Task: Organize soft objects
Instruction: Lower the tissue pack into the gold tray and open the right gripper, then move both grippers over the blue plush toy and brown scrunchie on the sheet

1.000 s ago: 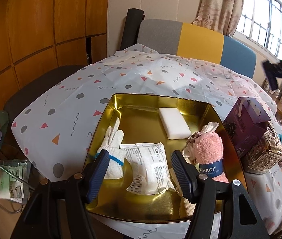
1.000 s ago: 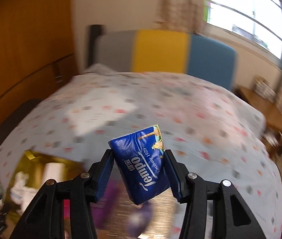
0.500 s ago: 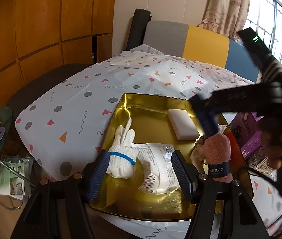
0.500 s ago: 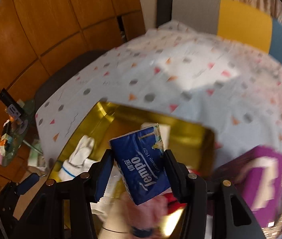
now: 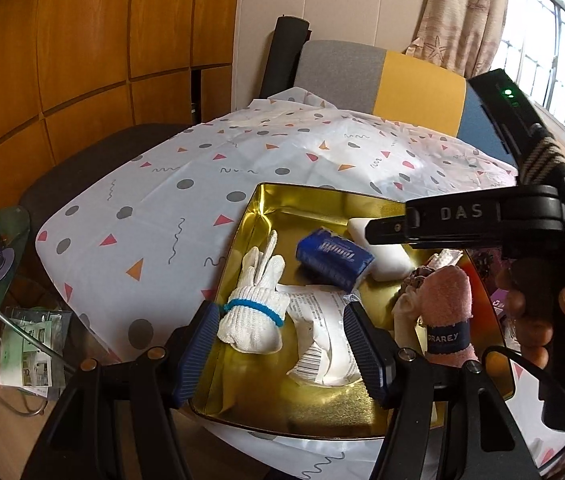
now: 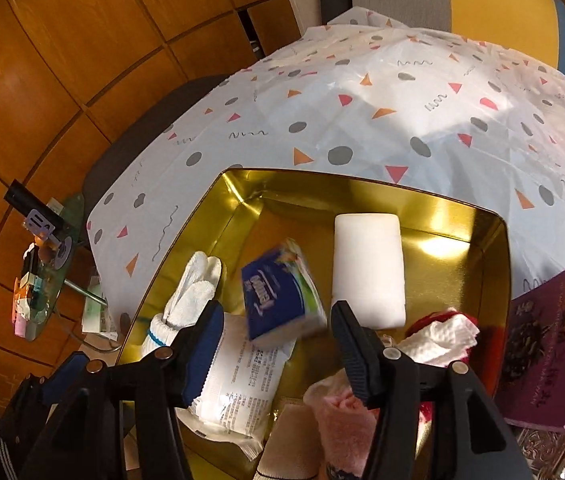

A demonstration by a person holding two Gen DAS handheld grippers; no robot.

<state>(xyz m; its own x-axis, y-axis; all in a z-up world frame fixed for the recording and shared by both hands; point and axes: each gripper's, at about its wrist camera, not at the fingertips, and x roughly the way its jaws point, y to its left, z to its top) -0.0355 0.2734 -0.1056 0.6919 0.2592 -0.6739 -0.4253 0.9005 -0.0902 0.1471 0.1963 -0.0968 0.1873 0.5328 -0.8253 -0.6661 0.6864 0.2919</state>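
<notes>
In gold rectangular metal tray point(image 6: 494, 256): blue plastic tissue pack point(image 6: 282, 294), blurred, left of white foam block point(image 6: 366, 268)
Right gripper point(image 6: 278, 350): jaws just opened, pack clear of pads
Left gripper point(image 5: 280, 354): spread, pinching nothing

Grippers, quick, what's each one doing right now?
Left gripper: open, holding nothing.
Right gripper: open, jaws just opened; blue tissue pack released, in the gold tray.

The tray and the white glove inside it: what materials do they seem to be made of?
The tray looks like thin metal with a shiny gold finish: its walls mirror light and objects. The glove appears to be knitted cotton, judging by its ribbed, matte weave and blue-trimmed cuff.
</notes>
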